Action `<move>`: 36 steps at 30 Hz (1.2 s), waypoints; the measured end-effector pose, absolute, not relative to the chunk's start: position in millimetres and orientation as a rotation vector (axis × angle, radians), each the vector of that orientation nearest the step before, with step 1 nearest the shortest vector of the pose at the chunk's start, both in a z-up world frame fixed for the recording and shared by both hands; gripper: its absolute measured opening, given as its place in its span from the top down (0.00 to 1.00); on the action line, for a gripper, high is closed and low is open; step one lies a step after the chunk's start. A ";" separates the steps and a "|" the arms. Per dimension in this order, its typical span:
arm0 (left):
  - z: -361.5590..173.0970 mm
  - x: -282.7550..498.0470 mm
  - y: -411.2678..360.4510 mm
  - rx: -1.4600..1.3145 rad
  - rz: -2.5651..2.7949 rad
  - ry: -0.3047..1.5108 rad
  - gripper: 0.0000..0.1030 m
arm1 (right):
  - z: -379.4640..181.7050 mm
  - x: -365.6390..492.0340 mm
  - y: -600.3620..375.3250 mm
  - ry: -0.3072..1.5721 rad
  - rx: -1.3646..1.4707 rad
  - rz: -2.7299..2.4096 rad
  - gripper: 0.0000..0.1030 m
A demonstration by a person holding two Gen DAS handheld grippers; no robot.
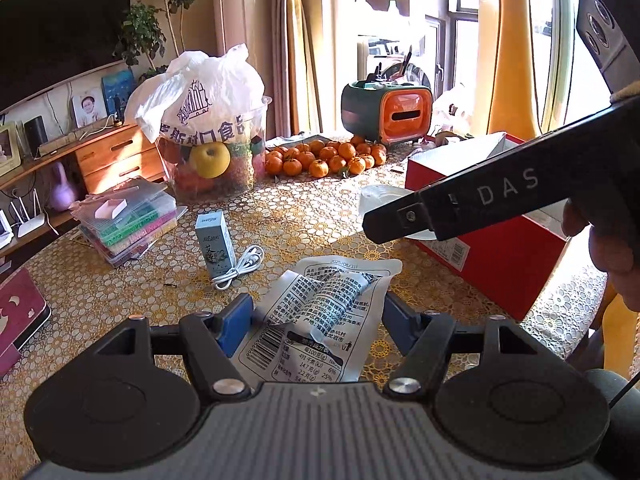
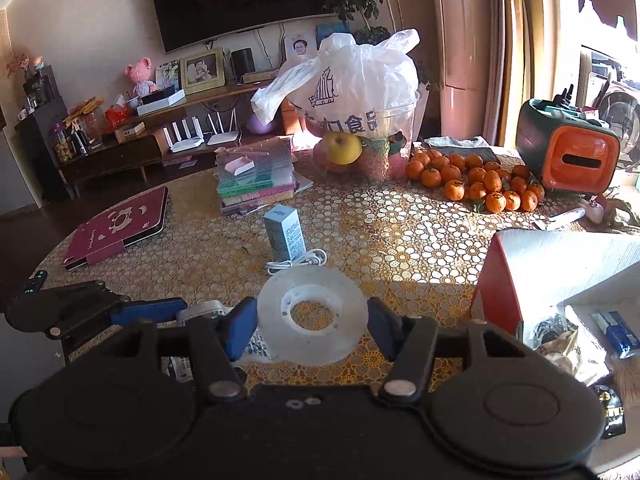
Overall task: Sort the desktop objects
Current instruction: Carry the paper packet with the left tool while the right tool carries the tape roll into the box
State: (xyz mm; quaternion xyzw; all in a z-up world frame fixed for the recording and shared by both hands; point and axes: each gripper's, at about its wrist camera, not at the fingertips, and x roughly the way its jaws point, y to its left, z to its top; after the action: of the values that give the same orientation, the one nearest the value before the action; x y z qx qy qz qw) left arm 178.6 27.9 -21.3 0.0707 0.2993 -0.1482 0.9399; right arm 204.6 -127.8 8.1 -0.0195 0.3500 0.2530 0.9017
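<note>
Translucent plastic, ring-shaped: a tape roll (image 2: 312, 314) sitting flat between the blue pads of the right gripper (image 2: 312, 320), jaws closed in on its rim from either side, hole facing up, seemingly lifted clear of the patterned tablecloth (image 2: 400, 232). To its right, close by, the open red box (image 2: 496, 288) with wrappers already inside; probably the destination, so a short sideways carry to the right and a release over the opening. Further left and nearer the table edge, a silver snack packet (image 1: 320, 312) lying crumpled between the fingers of the left gripper (image 1: 318, 320), jaws spread wide to either side, apparently not yet pinching; long axis running away from the camera, in line with the fingers, printed back up. Red box well off to the right of that packet, across the right arm's path, so better reached once the right side clears. Still on the cloth beyond: a pale blue carton (image 1: 214, 240) standing upright, a coiled white cable (image 1: 240, 266) touching its base.
</note>
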 end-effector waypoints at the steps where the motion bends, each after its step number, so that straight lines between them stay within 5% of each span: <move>1: -17.5 173.9 25.4 0.143 -0.300 0.608 0.32 | 10.4 200.6 -130.9 0.717 -0.042 0.523 0.42; 36: 38.9 140.2 -142.2 0.194 -0.516 0.571 0.32 | 44.3 131.5 -329.6 0.615 0.044 0.300 0.42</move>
State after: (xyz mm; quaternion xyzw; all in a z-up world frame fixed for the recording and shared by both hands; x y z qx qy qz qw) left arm 140.2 -142.2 38.9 0.0943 0.2780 -0.2512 0.9224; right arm 131.5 -329.6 44.3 0.0214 0.3017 0.1470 0.9418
